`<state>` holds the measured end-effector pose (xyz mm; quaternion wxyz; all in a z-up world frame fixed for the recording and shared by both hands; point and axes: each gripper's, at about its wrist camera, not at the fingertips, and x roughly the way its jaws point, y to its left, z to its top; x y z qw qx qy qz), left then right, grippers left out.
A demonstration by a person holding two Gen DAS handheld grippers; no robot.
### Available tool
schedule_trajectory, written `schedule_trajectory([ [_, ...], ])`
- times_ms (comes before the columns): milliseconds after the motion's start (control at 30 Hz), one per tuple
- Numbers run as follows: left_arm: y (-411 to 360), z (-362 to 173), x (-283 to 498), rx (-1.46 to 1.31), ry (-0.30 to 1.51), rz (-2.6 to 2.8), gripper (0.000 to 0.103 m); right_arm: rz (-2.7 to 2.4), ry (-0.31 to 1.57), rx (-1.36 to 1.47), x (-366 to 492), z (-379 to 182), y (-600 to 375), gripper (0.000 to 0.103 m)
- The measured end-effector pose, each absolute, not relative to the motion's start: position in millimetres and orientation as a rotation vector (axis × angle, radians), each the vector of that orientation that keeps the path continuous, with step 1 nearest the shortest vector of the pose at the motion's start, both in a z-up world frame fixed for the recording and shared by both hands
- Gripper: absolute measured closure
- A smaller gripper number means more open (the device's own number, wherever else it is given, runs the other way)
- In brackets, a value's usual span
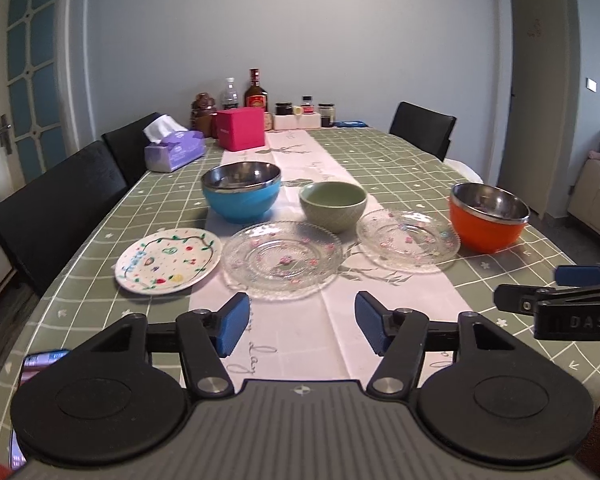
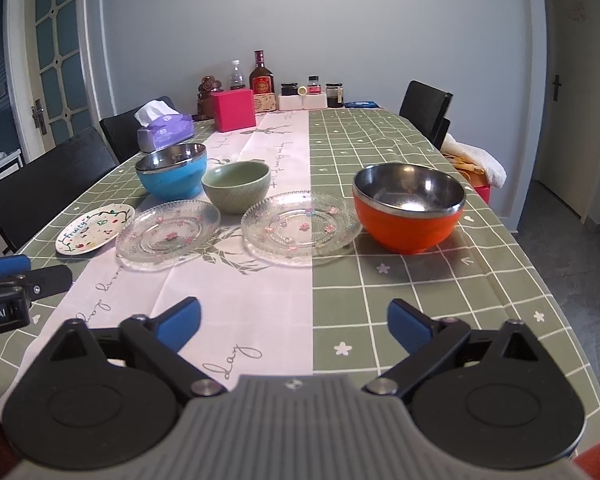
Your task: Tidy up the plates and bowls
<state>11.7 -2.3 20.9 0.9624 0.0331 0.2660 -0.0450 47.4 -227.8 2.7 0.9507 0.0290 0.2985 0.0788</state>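
Note:
On the green checked tablecloth [image 1: 400, 156] stand a blue steel-lined bowl [image 1: 241, 192], a green ceramic bowl [image 1: 333, 206] and an orange steel-lined bowl [image 1: 487, 216]. In front of them lie a white painted plate [image 1: 169, 260] and two clear glass plates [image 1: 282, 258] [image 1: 408, 240]. My left gripper [image 1: 302, 326] is open over the white runner, short of the nearer glass plate, with nothing between its blue pads. My right gripper [image 2: 294, 328] is open too, empty, in front of the right glass plate [image 2: 302, 228] and orange bowl [image 2: 409, 206].
At the far end stand a pink box [image 1: 240, 128], a tissue box [image 1: 175, 150], bottles and jars [image 1: 256, 94]. Black chairs [image 1: 56, 208] line the left side, another chair [image 1: 422, 128] is far right. A phone [image 1: 40, 360] lies by the near left edge.

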Motion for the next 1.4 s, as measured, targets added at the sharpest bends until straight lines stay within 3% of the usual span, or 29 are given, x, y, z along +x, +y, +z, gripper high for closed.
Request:
schedule_trajectory([
  [100,-1.2,26.5,19.5,0.066,0.557,-0.120,0.039,0.196,0.624,0.052,58.1,7.8,-223.8,0.019],
  [167,2.4,29.3,27.7,0.046,0.585,-0.145,0.048,0.232,0.634,0.052,67.2,11.8,-218.9,0.027],
  [233,7.4,31.4,38.1,0.024,0.624,-0.167,0.069,0.269,0.651,0.064,77.6,15.0,-213.6,0.032],
  [300,13.5,33.4,51.2,0.004,0.670,-0.188,0.074,0.309,0.666,0.077,90.1,17.5,-205.6,0.034],
  [400,24.2,35.4,72.6,-0.011,0.715,-0.192,0.090,0.357,0.697,0.102,110.3,18.2,-193.8,0.052],
  [533,45.0,29.2,110.4,-0.121,0.802,-0.191,0.097,0.401,0.780,0.173,147.1,7.9,-180.1,0.059],
  [733,79.4,-5.6,163.9,-0.335,0.940,-0.102,0.096,0.422,0.900,0.291,197.6,-17.6,-167.7,0.072],
  [867,92.6,-17.2,179.0,-0.402,0.943,-0.066,0.095,0.408,0.941,0.366,225.3,-32.1,-165.6,0.072],
  [933,95.9,-20.3,183.4,-0.418,0.933,-0.067,0.086,0.406,0.959,0.396,234.6,-37.4,-164.9,0.072],
  [1200,94.3,-30.0,202.9,-0.434,0.902,-0.065,0.071,0.406,0.984,0.420,258.0,-51.0,-163.2,0.072],
  [1400,92.4,-37.3,203.4,-0.434,0.856,-0.042,0.070,0.414,0.973,0.425,267.2,-53.0,-163.5,0.072],
])
